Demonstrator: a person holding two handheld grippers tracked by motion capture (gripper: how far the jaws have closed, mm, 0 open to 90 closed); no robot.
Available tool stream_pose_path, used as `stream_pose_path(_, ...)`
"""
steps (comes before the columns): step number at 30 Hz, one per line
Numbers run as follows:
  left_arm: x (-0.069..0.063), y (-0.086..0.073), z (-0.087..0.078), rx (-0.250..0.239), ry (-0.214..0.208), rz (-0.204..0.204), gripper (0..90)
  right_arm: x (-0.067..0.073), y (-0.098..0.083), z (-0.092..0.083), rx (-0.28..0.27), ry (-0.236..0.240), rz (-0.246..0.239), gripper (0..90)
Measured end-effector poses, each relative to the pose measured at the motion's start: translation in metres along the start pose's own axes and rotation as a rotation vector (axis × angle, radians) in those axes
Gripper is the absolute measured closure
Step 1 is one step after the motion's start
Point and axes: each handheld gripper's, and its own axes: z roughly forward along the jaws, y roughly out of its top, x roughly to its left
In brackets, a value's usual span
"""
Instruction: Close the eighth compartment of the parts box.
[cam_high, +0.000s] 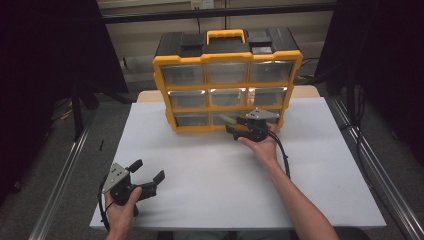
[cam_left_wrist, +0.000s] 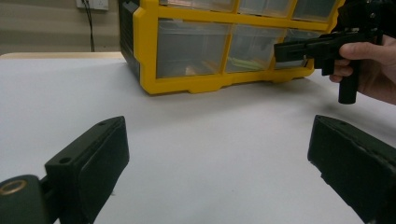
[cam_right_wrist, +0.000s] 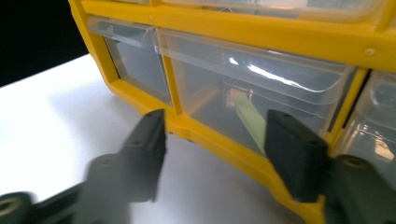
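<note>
Right gripper (cam_high: 235, 128): jaws apart at bottom-middle drawer (cam_right_wrist: 243, 100), ready to pull.
Left gripper (cam_high: 148, 170): jaws apart, idle at 7 o'clock.

The organizer (cam_high: 227, 75) is yellow with a black top and clear drawers; a pale green strip (cam_right_wrist: 250, 119) lies inside one. The table (cam_high: 210, 170) is white, both grippers black.

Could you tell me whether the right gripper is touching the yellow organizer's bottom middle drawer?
Cannot tell: in the right gripper view the right gripper stands open before the drawer, overlapping it.
</note>
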Motion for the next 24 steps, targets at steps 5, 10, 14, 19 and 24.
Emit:
stream_pose_path(5, 0.000, 0.000, -0.001, 0.003, 0.001, 0.005, 5.5, 0.002, 0.002, -0.007, -0.010, -0.005, 0.027, 18.1)
stream_pose_path(10, 0.000, -0.001, -0.001, 0.002, 0.002, -0.003, 5.5, 0.006, 0.003, -0.018, -0.005, 0.005, 0.039, 7.6)
stream_pose_path(14, 0.000, -0.001, -0.002, 0.002, 0.009, 0.000, 5.5, 0.005, 0.003, -0.025, -0.021, -0.001, 0.057, 4.0)
stream_pose_path(19, 0.001, -0.002, -0.001, 0.005, 0.013, -0.006, 5.5, 0.003, 0.000, -0.033, -0.018, -0.021, 0.049, 1.8)
stream_pose_path(24, 0.001, -0.002, -0.002, 0.006, 0.013, -0.003, 5.5, 0.003, -0.003, -0.042, -0.027, -0.039, 0.062, 1.9)
